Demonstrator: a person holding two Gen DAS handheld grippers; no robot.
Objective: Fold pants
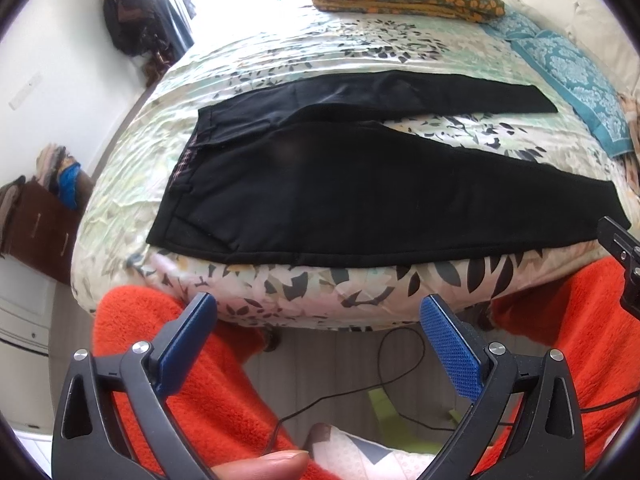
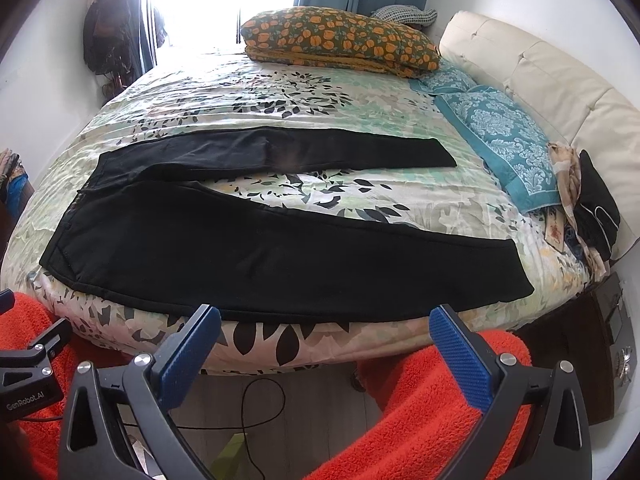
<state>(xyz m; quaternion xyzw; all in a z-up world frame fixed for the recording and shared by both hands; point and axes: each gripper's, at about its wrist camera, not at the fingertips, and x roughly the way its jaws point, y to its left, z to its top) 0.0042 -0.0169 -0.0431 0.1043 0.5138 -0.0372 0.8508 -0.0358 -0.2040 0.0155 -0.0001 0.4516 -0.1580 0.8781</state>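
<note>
Both tongs apart and empty, pants spread out, no fold begun.

The left tongs (image 1: 318,314) and right tongs (image 2: 324,326), blue-padded and black-framed, hover wide apart short of the bed's near edge. Towards twelve o'clock, the black fabric pants (image 2: 248,248) lie flat on the leaf-print bedspread (image 2: 280,92), waistband at nine o'clock, legs splayed towards three. Judged next: clamp the near leg's edge and carry it over the far leg.

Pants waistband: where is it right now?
In both wrist views the waistband is at the left end of the black pants, which lie flat on the floral bedspread, legs running right toward the teal pillow.
</note>
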